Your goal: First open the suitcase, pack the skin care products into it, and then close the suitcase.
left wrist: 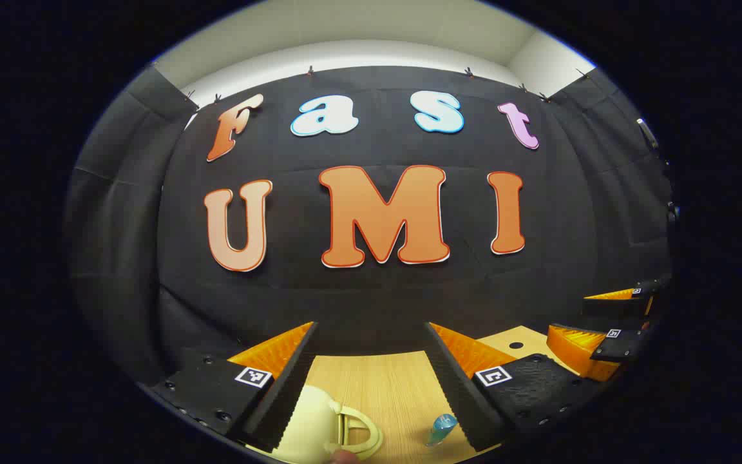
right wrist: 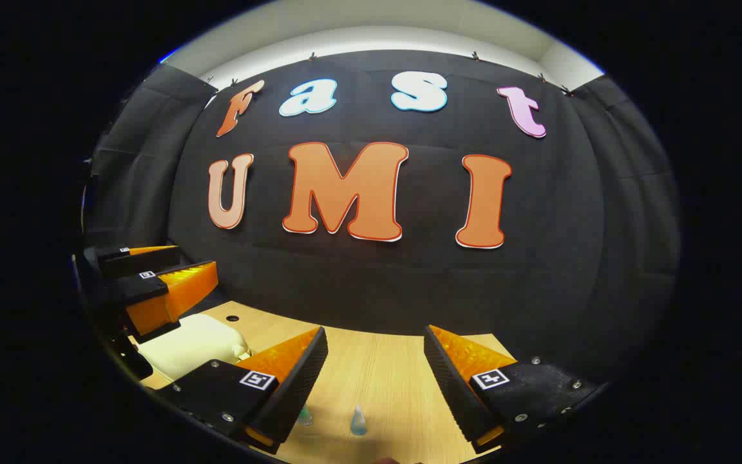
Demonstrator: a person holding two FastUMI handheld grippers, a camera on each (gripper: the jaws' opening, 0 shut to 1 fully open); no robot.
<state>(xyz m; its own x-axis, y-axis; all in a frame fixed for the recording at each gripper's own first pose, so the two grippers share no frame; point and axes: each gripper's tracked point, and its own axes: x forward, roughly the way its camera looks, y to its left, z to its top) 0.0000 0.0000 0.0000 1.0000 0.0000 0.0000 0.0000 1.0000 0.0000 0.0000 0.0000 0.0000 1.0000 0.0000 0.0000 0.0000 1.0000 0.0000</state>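
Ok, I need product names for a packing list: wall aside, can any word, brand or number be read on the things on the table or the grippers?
None can be read.
Suitcase: no text on the part in view.
Blue bottle: too small and blurred to read.
Square tags on the left gripper and right gripper: black-and-white patterns, no words.

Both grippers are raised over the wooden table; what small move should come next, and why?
Probably lower the open left gripper onto the cream suitcase's handle: it lies between the fingers, and the small blue bottle sits unpacked on the table.
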